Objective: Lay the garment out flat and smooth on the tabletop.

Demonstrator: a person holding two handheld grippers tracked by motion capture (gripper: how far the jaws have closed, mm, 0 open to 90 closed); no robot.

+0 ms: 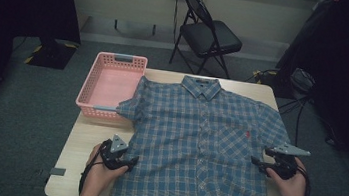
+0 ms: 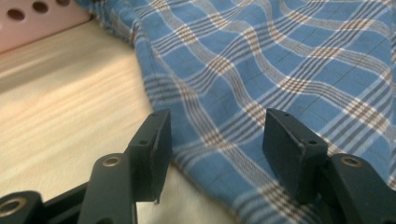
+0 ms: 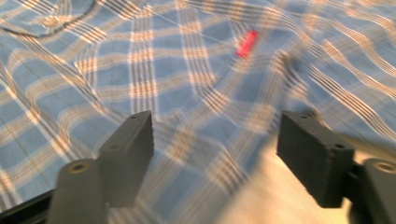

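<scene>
Blue plaid shirt (image 1: 201, 146) spread flat on our table (image 1: 80, 152), our left gripper (image 1: 124, 163) at its left edge, jaws spread over the hem, our right gripper (image 1: 259, 158) at its right edge, jaws apart, pinching nothing, pink basket (image 1: 109, 82) beyond.

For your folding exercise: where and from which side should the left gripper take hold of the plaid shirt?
Grip the plaid shirt by its side edge, coming in low from the bare table side. The cloth lies flat there with its edge free, and the open left gripper probably can slide one jaw under it.
</scene>
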